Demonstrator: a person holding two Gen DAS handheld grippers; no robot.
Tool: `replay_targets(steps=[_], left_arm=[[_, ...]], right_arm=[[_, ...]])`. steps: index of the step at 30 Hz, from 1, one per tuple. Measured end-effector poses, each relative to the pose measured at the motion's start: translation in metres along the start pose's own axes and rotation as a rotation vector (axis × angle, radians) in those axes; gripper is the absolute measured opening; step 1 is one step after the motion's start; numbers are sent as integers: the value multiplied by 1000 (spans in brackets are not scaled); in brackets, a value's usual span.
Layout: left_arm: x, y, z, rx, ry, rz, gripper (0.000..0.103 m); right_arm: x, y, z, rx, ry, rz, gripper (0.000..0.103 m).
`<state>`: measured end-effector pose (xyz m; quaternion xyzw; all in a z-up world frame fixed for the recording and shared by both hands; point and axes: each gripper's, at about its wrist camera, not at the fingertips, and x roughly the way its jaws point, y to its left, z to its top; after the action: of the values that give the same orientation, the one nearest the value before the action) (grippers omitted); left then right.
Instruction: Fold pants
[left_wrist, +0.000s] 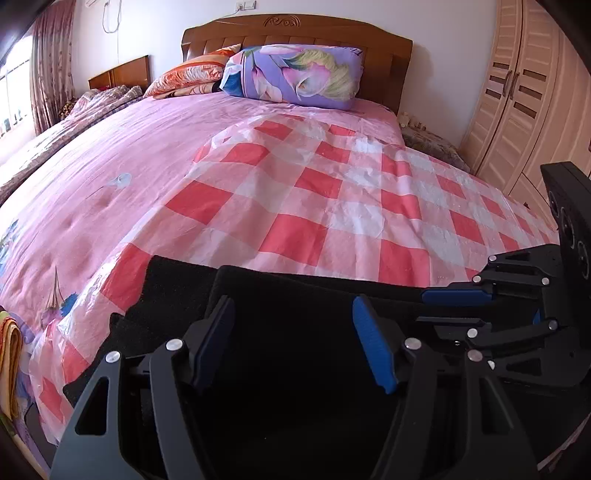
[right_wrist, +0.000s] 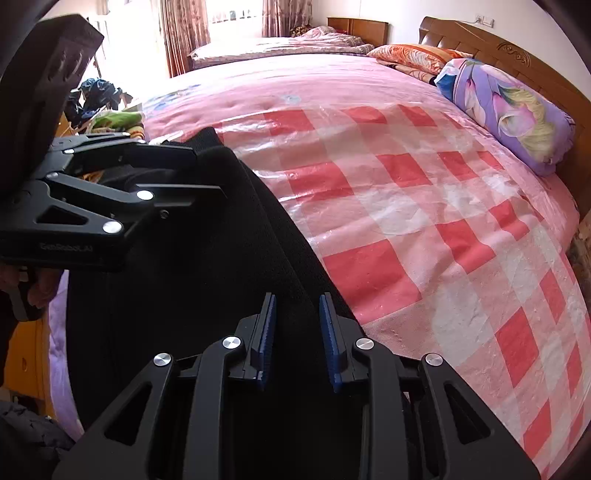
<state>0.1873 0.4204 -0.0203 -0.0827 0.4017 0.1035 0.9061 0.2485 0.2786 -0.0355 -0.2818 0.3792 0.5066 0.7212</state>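
Observation:
Black pants (left_wrist: 280, 317) lie along the near edge of the bed on a red and white checked plastic sheet (left_wrist: 332, 192). My left gripper (left_wrist: 295, 314) is open just above the pants, nothing between its blue pads. My right gripper (right_wrist: 297, 310) is open with a narrower gap, over the pants' (right_wrist: 207, 266) edge by the checked sheet (right_wrist: 424, 221). It also shows at the right of the left wrist view (left_wrist: 439, 306). The left gripper also shows in the right wrist view (right_wrist: 207, 173), over the pants' far end.
The bed has a pink cover (left_wrist: 110, 158), a purple floral pillow (left_wrist: 295, 74), an orange pillow (left_wrist: 192, 72) and a wooden headboard (left_wrist: 295, 33). A wardrobe (left_wrist: 524, 99) stands right. A second bed (right_wrist: 280, 46) and curtains (right_wrist: 184, 33) lie by the window.

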Motion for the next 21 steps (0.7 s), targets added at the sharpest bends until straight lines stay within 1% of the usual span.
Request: replay_targets(steps=[1,2,3,4,6,7,10,12,14,15,16,20,21], left_arm=[[-1,1,-1,2,-4,8,68],[-2,2,-1,3,-9,10,70],[-4,3,-2,3,-16,11,76],[-6,6,-3,0,-23,21,84],[-8,10,-4,-9,-32,43,85],[-9,13,-5,-21,-33,45,85],[-10,21,-8,-52,-35,40,85],[-11,24,-10,-55,-38,41,86],[-11,24,-12,-49,-36,42,86],[-11,23,-13,-46,-34,46,86],[-11,23,-13,-44,-34,49,86],[-11,23,-14,-45,-34,47,86],[-11,22,-14,-43,-34,43,86]], right_arm=[[0,-2,-1,7,-5,-7,43],[1,-5,-1,24,0,-4,49],[4,-9,-3,41,13,12,55],[4,-10,-6,42,10,30,55],[2,-7,-8,12,-11,22,49],[1,-4,-8,0,-17,6,48],[-7,7,-5,-55,-47,-80,49],[-9,10,-5,-68,-52,-65,49],[-7,15,-6,-101,-35,-43,48],[-4,17,-7,-114,-21,-33,41],[-2,18,-8,-114,-11,-24,39],[-1,4,-8,-39,2,38,38],[-1,1,-9,-30,-1,41,32]])
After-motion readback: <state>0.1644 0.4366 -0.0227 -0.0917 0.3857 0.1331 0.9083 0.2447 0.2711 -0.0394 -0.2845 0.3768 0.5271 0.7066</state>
